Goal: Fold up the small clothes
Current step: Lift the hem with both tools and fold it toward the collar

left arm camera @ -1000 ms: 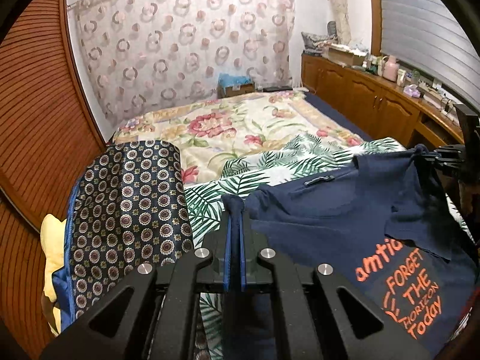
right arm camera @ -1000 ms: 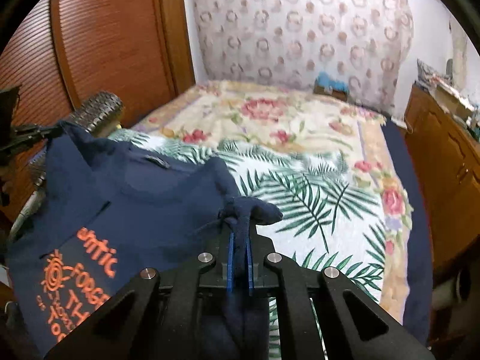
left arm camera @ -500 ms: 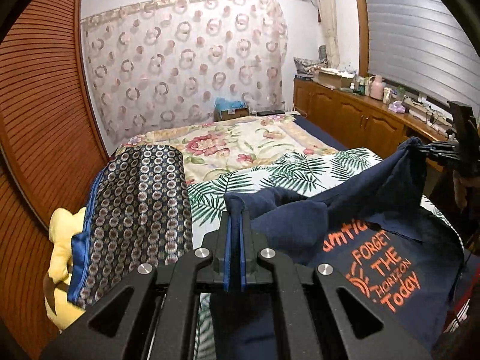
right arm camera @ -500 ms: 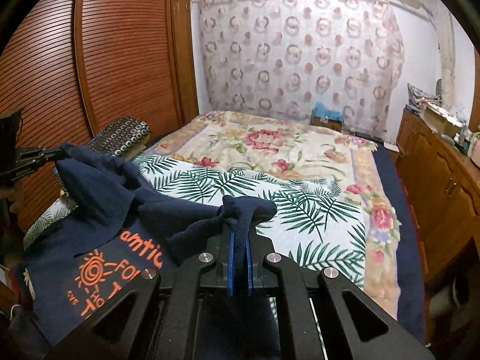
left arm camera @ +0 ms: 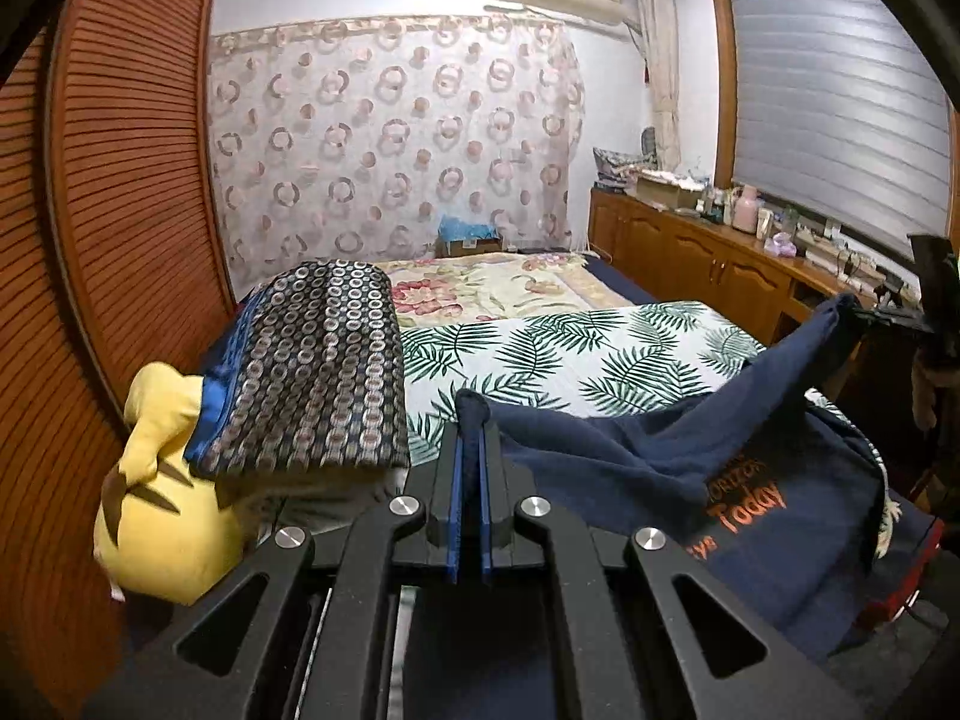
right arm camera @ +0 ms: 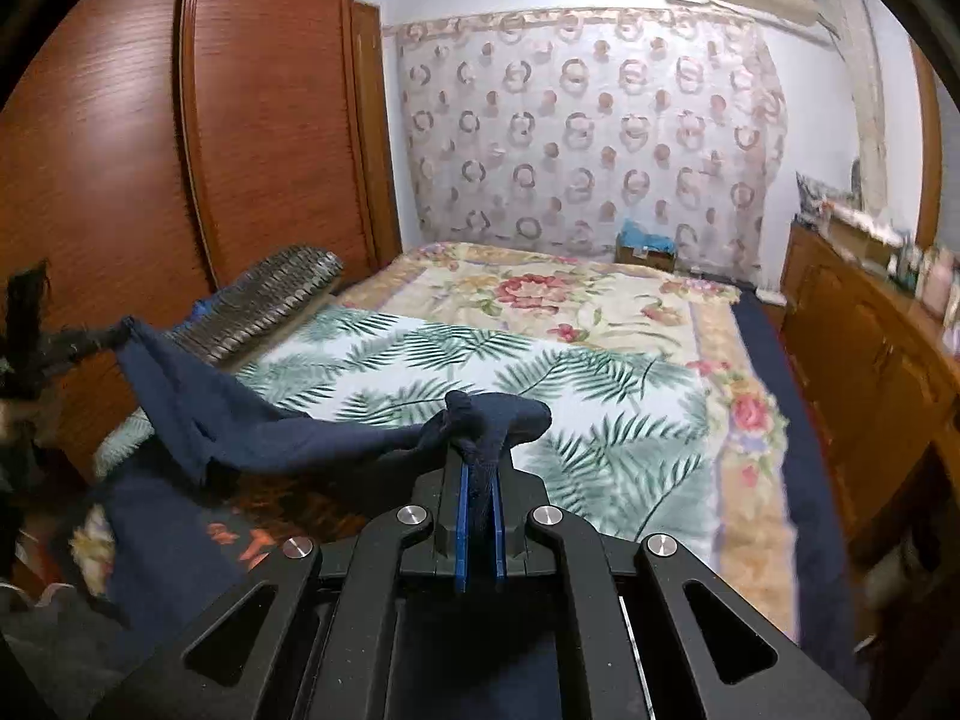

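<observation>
A navy T-shirt [left arm camera: 630,456] with orange lettering [left arm camera: 744,504] hangs stretched between both grippers over the near end of the bed. My left gripper [left arm camera: 471,438] is shut on one bunched end of the navy T-shirt. In the right wrist view my right gripper [right arm camera: 480,468] is shut on the other bunched end of the shirt [right arm camera: 270,438]. The far gripper [left arm camera: 888,315] shows at the right edge of the left wrist view, and the other far gripper [right arm camera: 90,339] at the left edge of the right wrist view. The shirt's lower part lies folded over on the bed edge.
A palm-leaf sheet [left arm camera: 570,348] covers the near bed, a floral quilt [right arm camera: 540,294] the far part. A dark patterned pillow [left arm camera: 318,360] and a yellow plush toy [left arm camera: 162,480] lie at the left. Slatted wooden wardrobe doors [right arm camera: 180,120] stand left, a wooden cabinet [left arm camera: 690,252] right.
Both grippers have pulled back toward the near end of the bed with the shirt's top edge. The shirt has folded over itself, and most of the orange print is now covered.
</observation>
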Tool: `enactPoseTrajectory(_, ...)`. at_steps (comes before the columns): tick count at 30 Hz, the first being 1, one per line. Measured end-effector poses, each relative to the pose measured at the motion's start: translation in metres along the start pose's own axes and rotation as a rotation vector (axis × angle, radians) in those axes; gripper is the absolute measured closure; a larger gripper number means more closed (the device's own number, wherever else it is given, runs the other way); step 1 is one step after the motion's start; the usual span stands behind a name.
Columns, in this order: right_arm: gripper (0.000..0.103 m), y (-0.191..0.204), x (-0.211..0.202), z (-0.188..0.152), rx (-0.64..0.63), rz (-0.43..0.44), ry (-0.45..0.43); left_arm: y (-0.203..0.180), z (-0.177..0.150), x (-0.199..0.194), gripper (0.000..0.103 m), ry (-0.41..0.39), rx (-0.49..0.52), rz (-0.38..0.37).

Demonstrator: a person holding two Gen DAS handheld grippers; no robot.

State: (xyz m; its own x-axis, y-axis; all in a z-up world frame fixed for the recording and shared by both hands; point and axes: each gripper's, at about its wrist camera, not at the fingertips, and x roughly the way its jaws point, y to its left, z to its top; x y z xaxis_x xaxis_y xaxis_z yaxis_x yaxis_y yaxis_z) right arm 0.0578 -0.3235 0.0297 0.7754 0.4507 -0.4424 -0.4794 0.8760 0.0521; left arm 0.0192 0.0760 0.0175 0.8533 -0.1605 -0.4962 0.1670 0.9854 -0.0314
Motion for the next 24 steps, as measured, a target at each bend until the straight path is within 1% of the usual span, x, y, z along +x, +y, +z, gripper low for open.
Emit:
enactPoseTrajectory(5, 0.097, 0.007, -0.021, -0.016, -0.005, 0.004, -0.007, -0.001, -0.018, -0.02, 0.098, 0.0, -0.024, -0.01)
enactPoseTrajectory(10, 0.097, 0.012, -0.037, -0.027, -0.003, -0.002, 0.028, -0.005, -0.033, -0.03, 0.098, 0.022, -0.012, -0.01)
enactPoseTrajectory(15, 0.097, 0.02, -0.036, -0.04, 0.016, -0.03, 0.107, -0.006, -0.054, -0.015, 0.098, 0.094, 0.0, 0.004)
enactPoseTrajectory(20, 0.097, 0.02, -0.027, -0.044, 0.041, -0.031, 0.145, -0.006, -0.068, -0.007, 0.097, 0.133, -0.01, 0.009)
enactPoseTrajectory(21, 0.097, 0.019, -0.026, -0.043, 0.044, -0.035, 0.152, -0.004, -0.069, -0.007, 0.096, 0.136, -0.016, 0.009)
enactPoseTrajectory(22, 0.097, 0.017, -0.025, -0.042, 0.046, -0.043, 0.156, -0.002, -0.069, -0.006, 0.087, 0.138, -0.022, 0.012)
enactPoseTrajectory(23, 0.096, 0.016, -0.026, -0.041, 0.047, -0.052, 0.157, -0.001, -0.069, -0.006, 0.081, 0.14, -0.025, 0.016)
enactPoseTrajectory(24, 0.09, 0.014, -0.026, -0.038, 0.049, -0.068, 0.157, 0.001, -0.069, -0.004, 0.072, 0.144, -0.024, 0.026)
